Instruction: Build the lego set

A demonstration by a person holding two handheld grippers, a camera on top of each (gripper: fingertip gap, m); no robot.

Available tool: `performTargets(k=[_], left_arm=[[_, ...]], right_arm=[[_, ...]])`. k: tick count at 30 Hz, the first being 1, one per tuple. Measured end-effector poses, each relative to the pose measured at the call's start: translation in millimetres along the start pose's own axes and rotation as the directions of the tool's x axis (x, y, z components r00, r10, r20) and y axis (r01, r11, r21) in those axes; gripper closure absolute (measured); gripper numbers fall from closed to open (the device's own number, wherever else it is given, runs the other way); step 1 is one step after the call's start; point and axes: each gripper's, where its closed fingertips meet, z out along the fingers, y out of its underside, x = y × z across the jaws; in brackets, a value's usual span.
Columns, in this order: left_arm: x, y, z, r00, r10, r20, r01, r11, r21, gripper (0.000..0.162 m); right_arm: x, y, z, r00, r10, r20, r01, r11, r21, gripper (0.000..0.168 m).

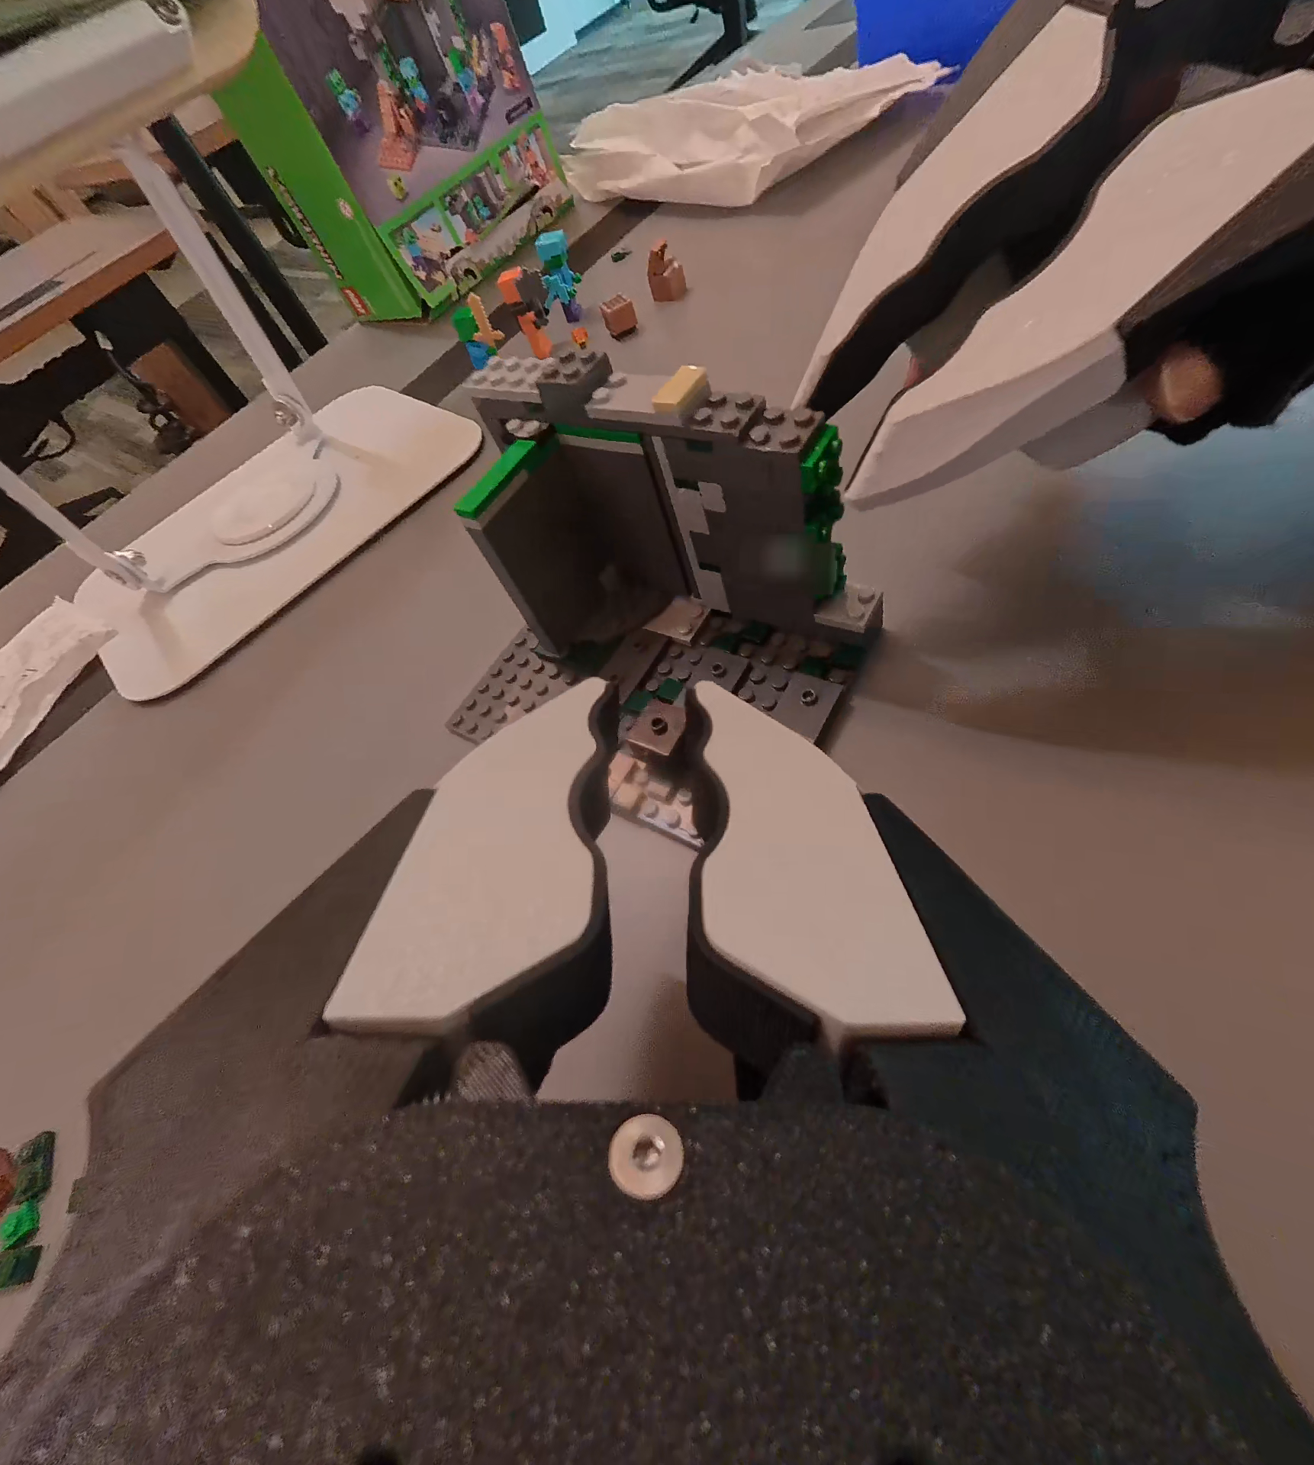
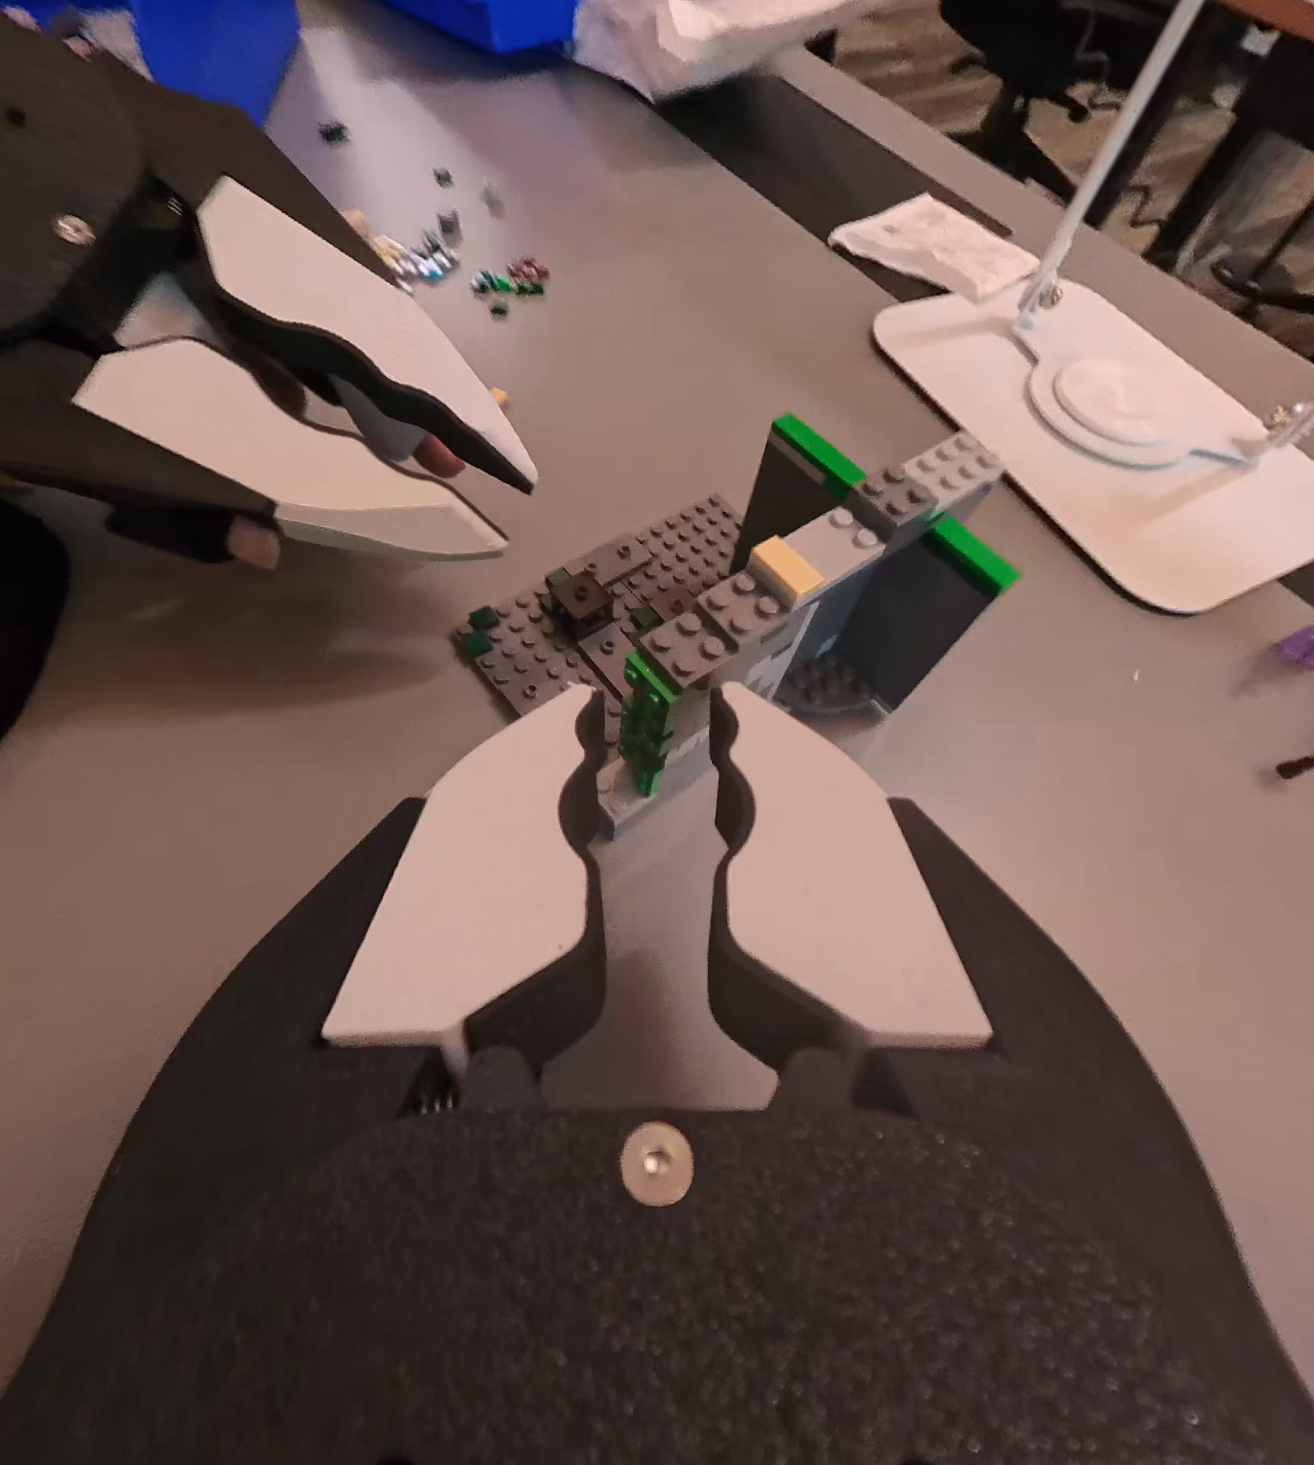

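Observation:
The grey lego build has an upright wall point(image 1: 749, 507) with a green vine column point(image 1: 824, 491) on its end and a tan tile point(image 1: 681, 388) on top, standing on a studded baseplate point(image 1: 511, 682). My left gripper point(image 1: 647, 698) is open and empty, low over the baseplate's near edge, with a small dark brick point(image 1: 658, 725) showing between its tips. My right gripper point(image 2: 658, 698) is open, with its jaws either side of the wall's vine end point(image 2: 642, 729); I cannot tell if they touch it. The right gripper also shows in the left wrist view point(image 1: 828, 452), the left one in the right wrist view point(image 2: 517, 514).
A green lego box point(image 1: 400, 158) and minifigures point(image 1: 551, 285) stand behind the build. A white stand base point(image 1: 281, 523) lies to the left, and a white paper bag point(image 1: 717, 135) at the back. Loose small pieces point(image 2: 495, 277) lie scattered on the grey table point(image 1: 1034, 872). The grippers' ends are close to 8 cm from one another.

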Motion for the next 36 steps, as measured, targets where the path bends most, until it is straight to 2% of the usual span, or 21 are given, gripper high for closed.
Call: performTargets(k=[4, 11, 15, 18, 23, 27, 36], left_arm=[[-6.7, -5.6, -4.6, 0.999, -0.019, 0.032, 0.018, 0.999, 0.039, 0.153], [-9.7, -4.4, -1.9, 0.999, -0.018, 0.043, 0.016, 0.999, 0.043, 0.153], [-11.7, -9.6, 2.1, 0.999, -0.017, 0.039, 0.015, 0.999, 0.050, 0.150], [-2.9, -15.9, 9.7, 0.999, -0.036, -0.030, 0.037, 0.998, 0.040, 0.150], [21.1, -25.6, 29.5, 0.990, -0.004, -0.140, 0.007, 1.000, 0.023, 0.150], [25.9, -26.4, 42.4, 0.985, 0.033, -0.167, -0.033, 0.999, 0.004, 0.150], [31.3, -27.9, 54.3, 0.980, 0.026, -0.200, -0.027, 1.000, -0.003, 0.149]], right_arm=[[10.9, -19.5, -18.6, 0.997, -0.039, 0.061, 0.032, 0.993, 0.111, 0.143], [28.4, -14.0, -9.3, 0.930, -0.277, 0.240, 0.271, 0.961, 0.058, 0.134], [33.4, -4.9, 3.8, 0.905, -0.249, 0.346, 0.266, 0.964, -0.001, 0.136], [29.2, 4.1, 9.9, 0.894, -0.204, 0.399, 0.223, 0.975, -0.003, 0.138], [38.4, 20.0, 20.0, 0.906, -0.183, 0.381, 0.196, 0.981, 0.006, 0.144], [46.6, 15.1, 25.8, 0.911, -0.172, 0.374, 0.172, 0.985, 0.034, 0.147], [51.8, 0.3, 42.3, 0.892, -0.185, 0.413, 0.173, 0.983, 0.068, 0.150]])
